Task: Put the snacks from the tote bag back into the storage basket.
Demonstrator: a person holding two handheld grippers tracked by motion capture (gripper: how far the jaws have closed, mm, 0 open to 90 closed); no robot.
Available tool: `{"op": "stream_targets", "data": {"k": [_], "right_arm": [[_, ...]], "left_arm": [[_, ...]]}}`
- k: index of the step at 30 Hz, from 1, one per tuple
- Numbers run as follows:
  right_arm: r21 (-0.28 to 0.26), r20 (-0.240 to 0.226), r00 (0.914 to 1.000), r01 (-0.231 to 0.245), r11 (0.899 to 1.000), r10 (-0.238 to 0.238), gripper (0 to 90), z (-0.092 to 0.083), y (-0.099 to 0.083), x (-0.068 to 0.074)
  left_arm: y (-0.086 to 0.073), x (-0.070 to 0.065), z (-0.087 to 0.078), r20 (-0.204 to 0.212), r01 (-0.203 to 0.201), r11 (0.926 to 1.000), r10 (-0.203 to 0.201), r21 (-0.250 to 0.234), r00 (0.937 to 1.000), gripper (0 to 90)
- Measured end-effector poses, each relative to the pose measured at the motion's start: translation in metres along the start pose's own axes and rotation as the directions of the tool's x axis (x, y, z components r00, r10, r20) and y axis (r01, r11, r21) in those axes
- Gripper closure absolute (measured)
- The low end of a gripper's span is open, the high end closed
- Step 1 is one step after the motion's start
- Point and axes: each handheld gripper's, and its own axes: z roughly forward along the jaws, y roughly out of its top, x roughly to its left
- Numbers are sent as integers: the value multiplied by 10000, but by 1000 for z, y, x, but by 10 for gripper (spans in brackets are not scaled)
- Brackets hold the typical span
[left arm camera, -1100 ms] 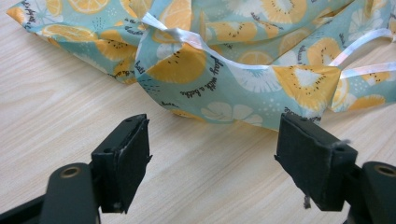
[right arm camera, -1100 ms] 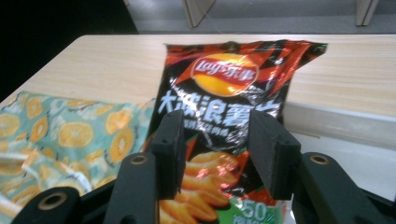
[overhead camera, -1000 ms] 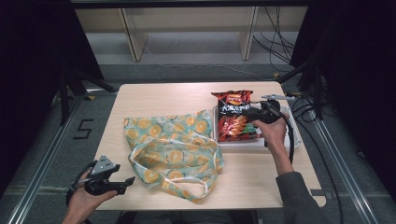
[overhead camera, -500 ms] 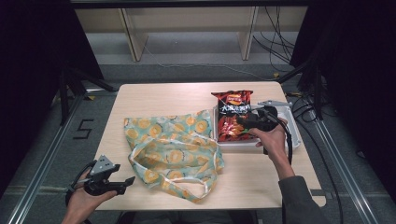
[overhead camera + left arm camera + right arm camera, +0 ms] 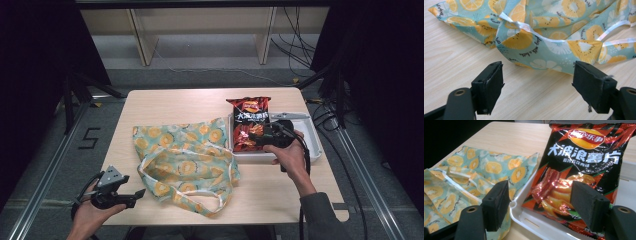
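Nearest the person, the left gripper (image 5: 131, 196) rests low at the front left corner of the tabletop (image 5: 175, 102), jaws spread wide and empty, pointed at the near edge of the cloth bag (image 5: 187, 162). In the left gripper view that bag (image 5: 554, 42) lies crumpled just beyond the jaws, not touched, its white-trimmed opening facing the gripper.

Farther in, the bag lies flat across the middle of the tabletop, its far corner touching the white tray (image 5: 312, 142).

Farther still, the right gripper (image 5: 257, 137) hovers over the chip packet (image 5: 248, 122), which lies in the tray. Its jaws have just been opening and now stand wide, with the lower part of the packet (image 5: 584, 167) framed between them; the pads do not press on it.

Judged step: approach to grasp the packet. The next move calls for lowering the right gripper onto the packet's lower edge, closing gently on the foil, while the left gripper takes the bag's rim to hold it open.
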Motion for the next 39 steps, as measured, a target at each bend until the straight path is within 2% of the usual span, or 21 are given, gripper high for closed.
{"op": "stream_targets", "data": {"k": [1, 4, 7, 9, 10, 11, 12, 14, 15, 18, 19, 20, 22, 24, 25, 30, 31, 32, 34, 37, 39], "right_arm": [[-39, 12, 9996, 270, 9996, -270, 320, 0, 0, -2], [-67, -66, 10000, 57, 10000, -58, 319, 0, -3, 4], [1, -191, 9991, 372, 9993, -372, 314, 0, -6, 5], [102, -262, 9997, 17, 9999, -14, 312, -1, -10, 10], [117, -210, 9992, 354, 9993, -352, 310, -1, -10, 8], [123, -207, 9988, 448, 9989, -446, 310, -1, -12, 9], [123, -154, 9989, 438, 9990, -436, 310, -1, -13, 10], [249, -215, 9995, 224, 9994, -218, 310, -2, -16, 14], [185, -233, 9985, 502, 9986, -497, 310, -1, -17, 13], [234, -245, 9983, 531, 9983, -526, 310, -2, -21, 17], [334, -258, 9994, 230, 9992, -222, 310, -3, -23, 21], [341, -296, 9983, 516, 9981, -506, 310, -3, -23, 20], [318, -365, 9983, 460, 9984, -448, 310, -4, -27, 25], [381, -423, 9968, 692, 9969, -676, 310, -6, -30, 25], [316, -381, 9968, 714, 9970, -701, 310, -6, -32, 26], [467, -465, 9956, 840, 9954, -818, 310, -11, -43, 30], [411, -517, 9936, 1028, 9939, -1006, 310, -12, -45, 30], [479, -450, 9961, 783, 9958, -762, 310, -14, -47, 34], [376, -500, 9941, 978, 9945, -959, 310, -16, -51, 35], [458, -757, 9937, 864, 9952, -828, 309, -19, -54, 38], [435, -621, 9933, 1002, 9940, -974, 309, -20, -57, 38]], "left_arm": [[0, 0, 0, -21, 1, 10000, -2, -93, 10000, 239], [1, 1, -2, -32, -13, 10000, 13, 52, 10000, 239], [1, 1, -2, -97, -75, 9999, 76, 114, 9999, 238], [-2, 2, 0, -76, 35, 10000, -36, -71, 10000, 237], [-2, 2, -1, -86, 89, 10000, -89, 20, 9999, 236], [-1, 3, -1, -116, -56, 10000, 57, 17, 9999, 235], [-1, 1, -1, -79, 95, 9999, -96, -41, 9999, 235], [-1, 4, -4, -63, -429, 9986, 431, 312, 9990, 235], [-2, 2, -2, -107, -83, 10000, 83, 37, 9999, 235], [-3, 4, -4, -98, -126, 9998, 127, 128, 9999, 234], [-2, 4, -5, -109, -259, 9994, 261, 222, 9996, 235], [-2, 4, -6, -100, -249, 9995, 251, 203, 9996, 235], [-2, 4, -5, -80, -235, 9995, 236, 201, 9997, 235], [-3, 2, -2, -5, 126, 9999, -126, -31, 9999, 235], [-3, 3, -2, -57, -80, 10000, 80, -38, 10000, 235], [-3, 2, -2, -37, 115, 9999, -115, 5, 9999, 235], [-3, 2, -3, -76, 28, 10000, -28, 23, 10000, 235], [-3, 2, -2, -59, 22, 10000, -22, -34, 10000, 235], [-3, 2, -2, -42, -21, 10000, 21, 3, 10000, 235], [-3, 1, -1, -76, -47, 10000, 47, -59, 10000, 235], [-3, 2, -1, -59, -31, 9999, 31, -102, 10000, 235]]}}
